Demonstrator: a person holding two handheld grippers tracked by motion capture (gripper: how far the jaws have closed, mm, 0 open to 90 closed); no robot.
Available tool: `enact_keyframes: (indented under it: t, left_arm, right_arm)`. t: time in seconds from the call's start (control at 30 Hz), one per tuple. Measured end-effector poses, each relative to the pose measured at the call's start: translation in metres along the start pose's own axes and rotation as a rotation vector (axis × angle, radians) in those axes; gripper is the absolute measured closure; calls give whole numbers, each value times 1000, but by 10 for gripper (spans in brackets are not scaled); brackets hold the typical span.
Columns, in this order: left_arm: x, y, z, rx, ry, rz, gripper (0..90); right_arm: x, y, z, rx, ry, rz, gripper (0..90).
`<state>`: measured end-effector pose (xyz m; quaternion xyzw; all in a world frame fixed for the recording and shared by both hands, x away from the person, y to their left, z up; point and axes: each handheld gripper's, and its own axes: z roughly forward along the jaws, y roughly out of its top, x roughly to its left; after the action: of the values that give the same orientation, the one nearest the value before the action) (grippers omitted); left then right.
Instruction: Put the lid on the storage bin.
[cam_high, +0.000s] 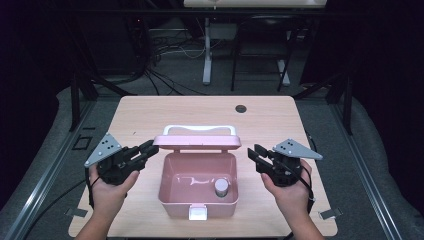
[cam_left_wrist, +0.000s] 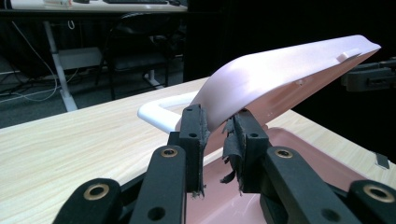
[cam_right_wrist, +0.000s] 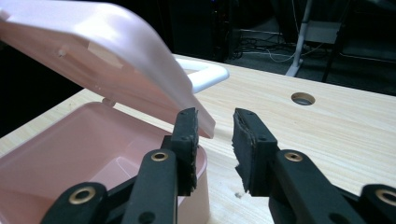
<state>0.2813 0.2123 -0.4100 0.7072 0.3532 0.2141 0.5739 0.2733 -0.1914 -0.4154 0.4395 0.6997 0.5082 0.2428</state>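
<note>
A pink plastic box (cam_high: 170, 200) stands open on the wooden table (cam_high: 140, 115), its lid (cam_high: 197, 142) half raised with a white handle (cam_high: 200, 128) behind it. A small round jar (cam_high: 221, 187) sits inside at the right, and a white latch (cam_high: 198, 214) is on the front wall. My left gripper (cam_high: 150, 147) is shut on the lid's left corner; in the left gripper view the lid (cam_left_wrist: 280, 70) runs down between the pads (cam_left_wrist: 194, 126). My right gripper (cam_high: 254, 151) is open at the lid's right corner; the lid (cam_right_wrist: 93, 42) ends beside its left pad (cam_right_wrist: 187, 130), untouched by the other.
A round cable hole (cam_high: 241, 108) sits in the table's far right part. Beyond the table stand a white desk leg (cam_high: 206, 50), cables on the floor and a dark chair frame (cam_high: 260, 50). Bare wood lies on both sides of the box.
</note>
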Motion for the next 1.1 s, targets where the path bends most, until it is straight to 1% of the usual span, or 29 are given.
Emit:
enact_keyframes:
  t: [0.13,0.27,0.37,0.4,0.43,0.47,0.5,0.57,0.63,0.7,0.73,0.9,0.93,0.97,1.1]
  left_arm:
    - [-1,-1,-2,5,-4,-1,763]
    - [-2,-3,-4,8,-7,-2,763]
    - [-2,-4,-4,5,-10,-1,763]
    - [-3,-5,-5,9,-9,1,763]
    - [-3,-5,-5,9,-9,1,764]
    - [-4,-5,-6,11,-11,-2,763]
    - [-4,-6,-6,14,-12,4,764]
    - [-4,-6,-7,13,-13,0,764]
    - [-4,-7,-8,14,-14,2,764]
    - [-5,-8,-9,17,-16,0,764]
    - [-6,-9,-9,11,-18,-1,764]
    - [-7,-10,-11,12,-21,2,763]
    - [-7,-11,-12,16,-20,-3,764]
    - [-8,-12,-12,9,-22,-3,764]
    - [-9,-15,-14,12,-24,-2,764]
  right_arm:
    - [-3,0,2,8,-8,19,678]
    - [-7,-1,2,9,-19,50,654]
    - [-11,-3,2,-6,-21,77,630]
    - [-11,-4,2,-8,-32,78,625]
    - [-11,-4,2,-8,-32,78,625]
    - [-12,-5,2,-15,-45,77,613]
    - [-13,-6,1,-14,-47,78,608]
    - [-14,-6,0,-17,-53,80,607]
    - [-13,-6,-1,-10,-54,75,607]
    - [-13,-6,-3,-19,-54,76,607]
    - [-13,-6,-3,-18,-55,74,607]
    - [-12,-7,-5,-22,-54,73,606]
    - [-12,-7,-6,-23,-53,74,606]
    - [-12,-7,-6,-28,-53,76,605]
    - [-12,-9,-6,-26,-55,75,602]
